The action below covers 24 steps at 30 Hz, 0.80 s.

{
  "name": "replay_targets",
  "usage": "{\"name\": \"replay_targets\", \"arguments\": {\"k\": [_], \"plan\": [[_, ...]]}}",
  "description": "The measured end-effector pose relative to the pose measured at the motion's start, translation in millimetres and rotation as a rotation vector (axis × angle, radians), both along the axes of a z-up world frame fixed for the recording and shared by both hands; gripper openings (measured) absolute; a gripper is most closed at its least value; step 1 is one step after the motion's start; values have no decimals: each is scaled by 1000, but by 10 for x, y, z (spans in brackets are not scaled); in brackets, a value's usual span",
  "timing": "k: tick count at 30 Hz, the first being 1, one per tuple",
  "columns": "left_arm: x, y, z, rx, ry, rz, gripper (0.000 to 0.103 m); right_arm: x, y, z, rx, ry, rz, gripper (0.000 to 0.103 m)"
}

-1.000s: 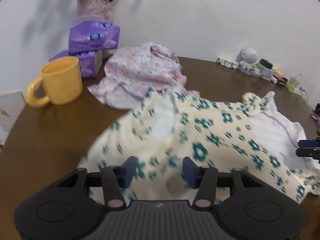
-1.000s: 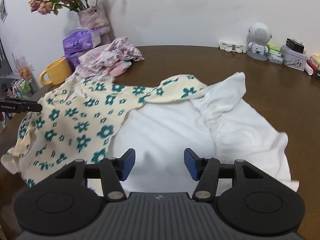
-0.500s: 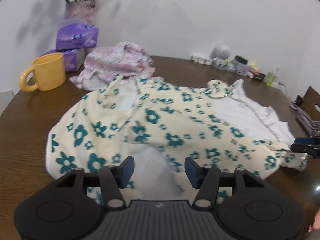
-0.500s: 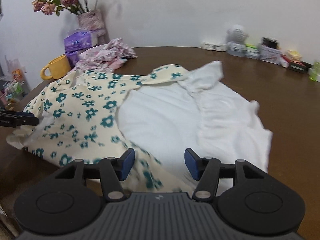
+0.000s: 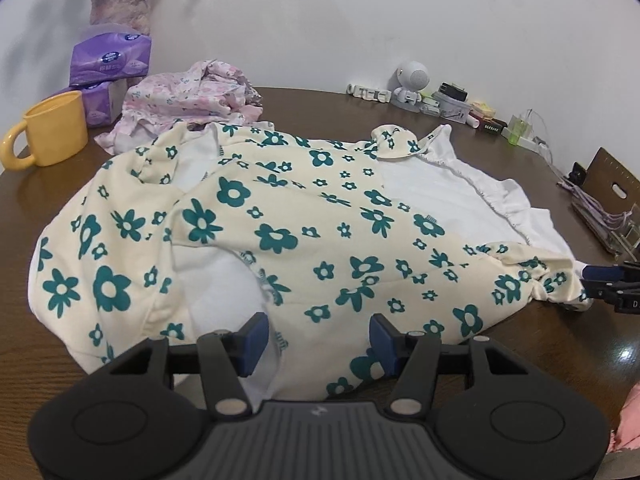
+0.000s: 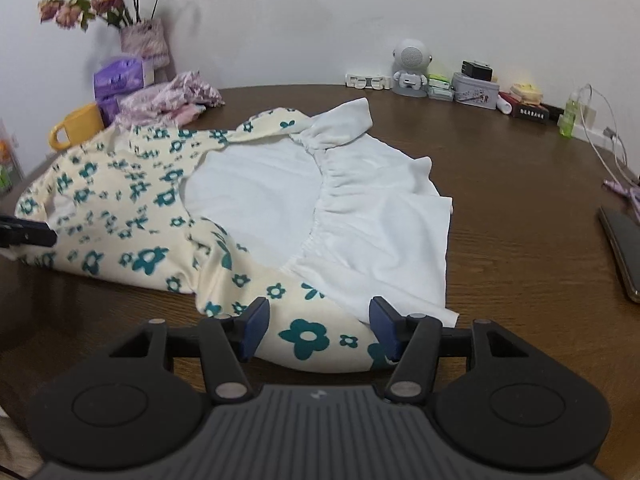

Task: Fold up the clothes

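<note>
A cream garment with teal flowers [image 5: 320, 216] lies spread on the brown table [image 5: 500, 160], its white part [image 6: 280, 200] turned up toward the right. My left gripper [image 5: 319, 338] is open at the garment's near edge, with cloth lying under and between its fingers. My right gripper [image 6: 319, 326] is open too, and a floral sleeve [image 6: 312, 336] lies between its blue pads. In the left wrist view the right gripper [image 5: 608, 282] sits at that sleeve's cuff. The left gripper [image 6: 24, 234] shows at the garment's left edge in the right wrist view.
A yellow mug [image 5: 52, 136], purple tissue packs [image 5: 110, 60] and a flower vase [image 5: 120, 10] stand back left beside a crumpled pink floral garment [image 5: 188, 100]. A white robot figure [image 6: 410, 66] and small items line the wall. A phone [image 6: 622, 248] lies right.
Both grippers have drawn back toward the near side of the garment. The floral cloth now lies flatter and more spread, and the sleeve has come between the right gripper's fingers.
</note>
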<state>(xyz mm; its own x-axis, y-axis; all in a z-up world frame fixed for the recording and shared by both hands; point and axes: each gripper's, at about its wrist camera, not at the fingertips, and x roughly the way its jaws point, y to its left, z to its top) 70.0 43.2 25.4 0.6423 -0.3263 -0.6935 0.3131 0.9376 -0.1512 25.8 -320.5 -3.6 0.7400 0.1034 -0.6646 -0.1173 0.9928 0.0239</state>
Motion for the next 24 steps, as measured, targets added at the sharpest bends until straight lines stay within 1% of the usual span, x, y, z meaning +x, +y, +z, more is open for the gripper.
{"name": "replay_targets", "arguments": {"k": [4, 5, 8, 9, 10, 11, 12, 15, 17, 20, 24], "plan": [[0, -11, -28, 8, -8, 37, 56, 68, 14, -45, 0, 20, 19, 49], [-6, -19, -31, 8, -11, 42, 58, 82, 13, -59, 0, 26, 19, 48], [-18, -54, -38, 5, -17, 60, 64, 99, 13, -85, -4, 37, 21, 40], [-27, -70, -43, 3, -21, 73, 65, 93, 15, -86, -7, 36, 24, 35], [-32, -84, -49, 0, -24, 85, 68, 86, 17, -88, -10, 36, 26, 25], [-36, -98, -55, -5, -27, 94, 72, 80, 20, -90, -13, 35, 28, 19], [-40, -114, -59, -6, -31, 99, 74, 74, 22, -92, -16, 34, 30, 13], [-59, -180, -77, 20, -50, 104, 77, 51, 30, -95, -25, 30, 36, 5], [-59, -208, -82, 37, -52, 110, 79, 19, 31, -75, -28, 10, 36, 3], [-54, -235, -87, 54, -52, 123, 84, -36, 22, -17, -32, -30, 35, 2], [-68, -255, -108, 71, -59, 123, 85, -70, -9, 66, -47, -81, 24, 1]]}}
